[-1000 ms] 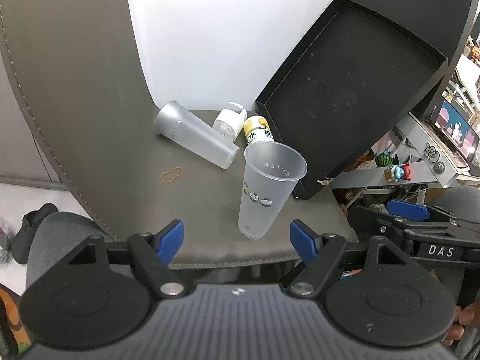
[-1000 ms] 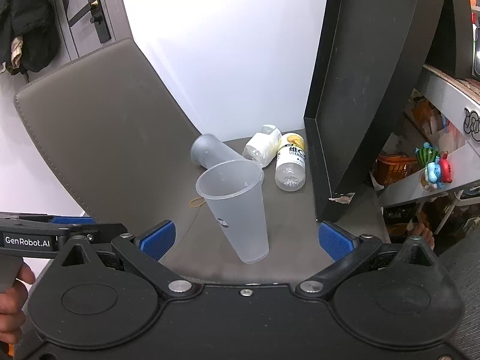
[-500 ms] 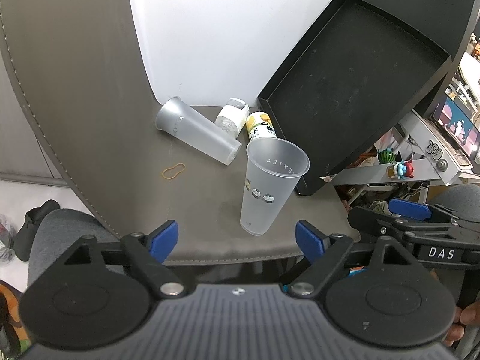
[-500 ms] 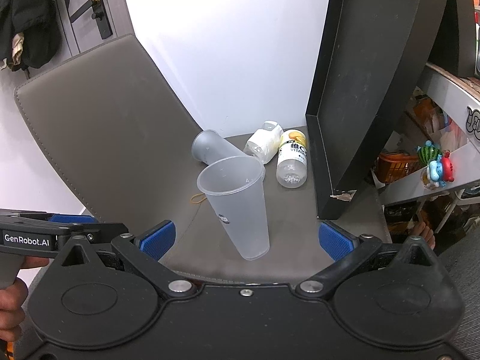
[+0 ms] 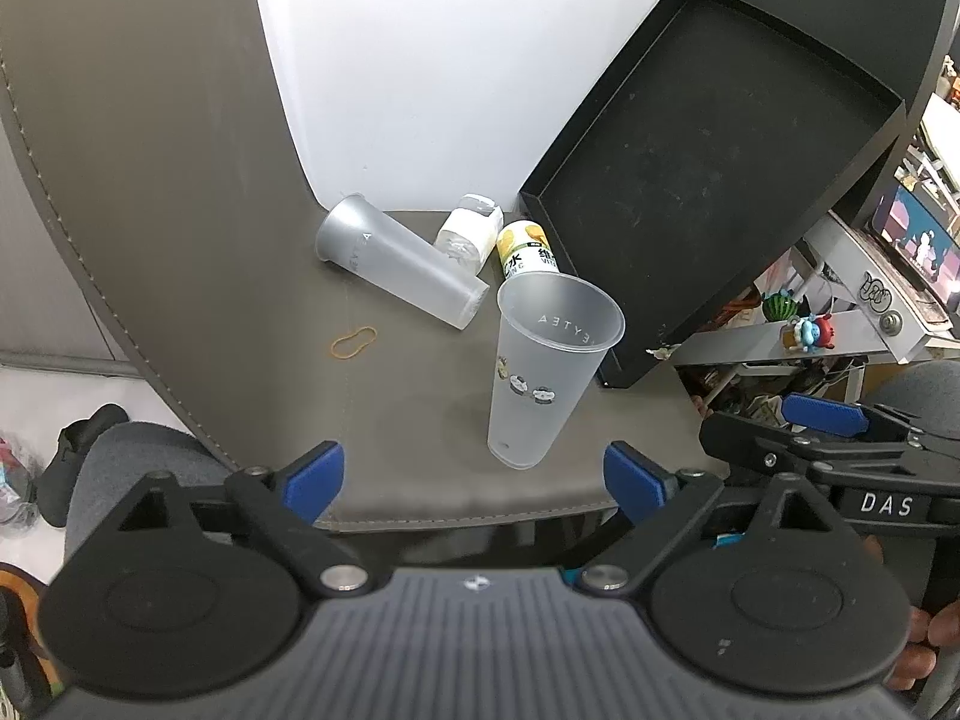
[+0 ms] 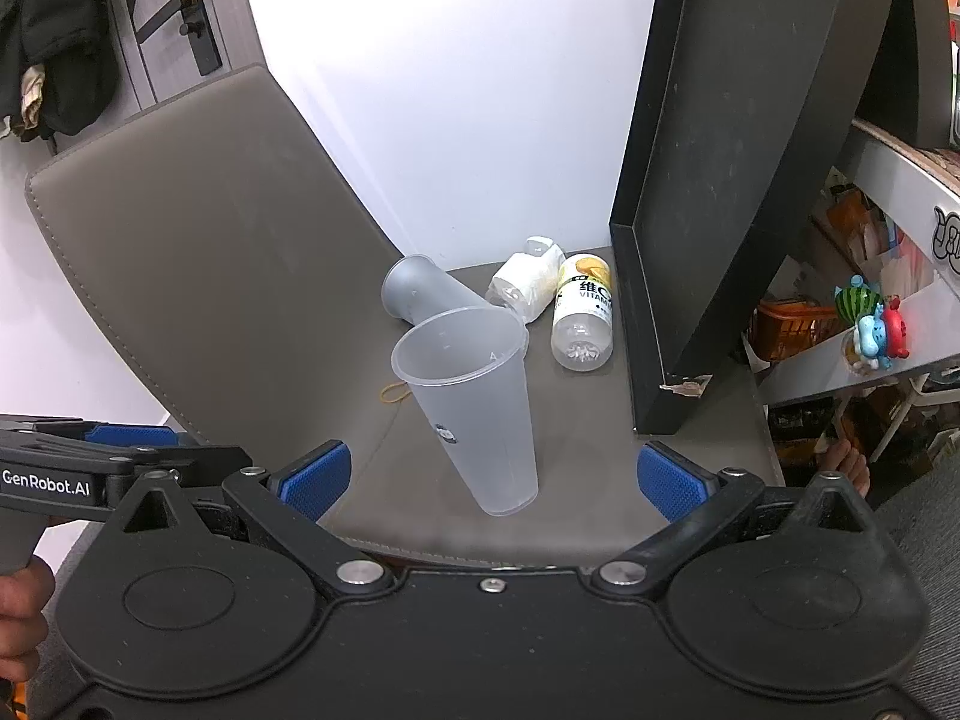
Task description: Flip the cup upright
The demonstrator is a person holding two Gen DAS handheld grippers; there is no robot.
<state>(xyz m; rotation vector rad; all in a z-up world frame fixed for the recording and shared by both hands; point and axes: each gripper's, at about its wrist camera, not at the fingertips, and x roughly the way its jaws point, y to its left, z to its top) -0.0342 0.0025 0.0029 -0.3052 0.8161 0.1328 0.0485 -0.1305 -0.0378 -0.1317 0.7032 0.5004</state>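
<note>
While a frosted cup (image 5: pixel 549 369) stands upright on the chair seat (image 5: pixel 414 456), ahead between the spread blue pads of both the left hand-held gripper (image 5: pixel 474 480) and right hand-held gripper (image 6: pixel 492 477): drawn back slightly, empty. Second cup (image 5: pixel 399 267) lying beyond, unflipped.

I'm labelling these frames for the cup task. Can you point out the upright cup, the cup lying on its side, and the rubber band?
upright cup (image 5: pixel 531 396), left wrist view, on its frosted side wall.
lying cup (image 5: pixel 396 261), left wrist view, mid-body.
rubber band (image 5: pixel 354 341), left wrist view, on the loop.
</note>
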